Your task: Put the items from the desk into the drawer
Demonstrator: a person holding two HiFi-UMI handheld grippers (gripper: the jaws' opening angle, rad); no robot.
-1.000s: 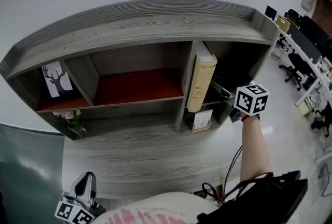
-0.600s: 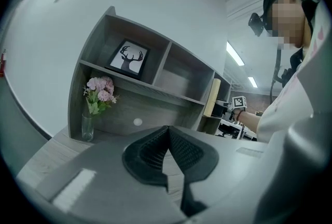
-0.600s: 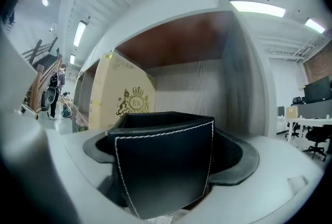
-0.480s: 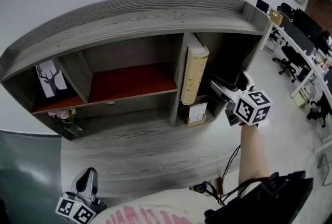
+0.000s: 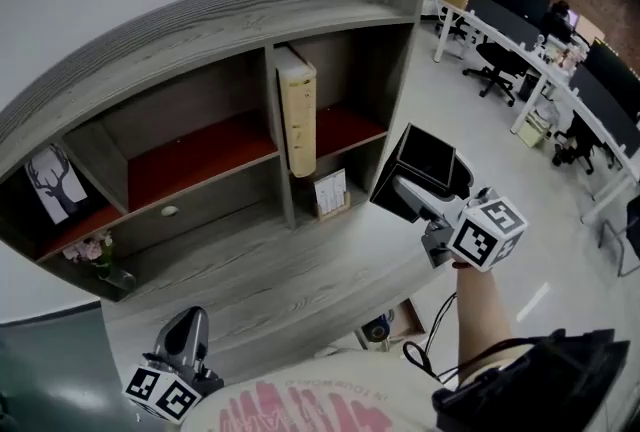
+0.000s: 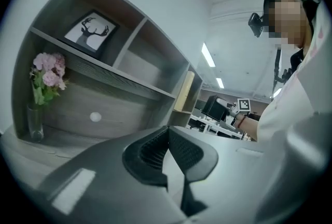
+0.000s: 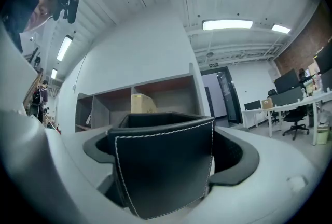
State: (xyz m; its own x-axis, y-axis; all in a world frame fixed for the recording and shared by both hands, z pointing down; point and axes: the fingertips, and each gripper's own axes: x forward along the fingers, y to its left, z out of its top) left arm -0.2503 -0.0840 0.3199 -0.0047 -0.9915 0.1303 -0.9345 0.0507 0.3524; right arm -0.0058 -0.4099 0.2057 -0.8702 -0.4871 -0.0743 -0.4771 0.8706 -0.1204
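Note:
My right gripper (image 5: 412, 198) is shut on a black leather box (image 5: 425, 163) with white stitching and holds it in the air off the desk's right end. In the right gripper view the black box (image 7: 163, 166) fills the space between the jaws, open top up. My left gripper (image 5: 186, 338) is low at the near left over the desk's front edge; its jaws meet with nothing between them (image 6: 167, 140). The drawer (image 5: 190, 210) under the red shelf has a round knob (image 6: 94, 116) and is closed.
The grey desk (image 5: 260, 270) carries a shelf unit holding an upright beige binder (image 5: 298, 120), a small card (image 5: 330, 192), a vase of pink flowers (image 5: 95, 255) and a deer picture (image 5: 50, 182). Office desks and chairs (image 5: 520, 30) stand far right.
The right gripper has drawn the black box out of the lower right shelf compartment and toward the near right. The head view has swung right. The left gripper stays low at the left.

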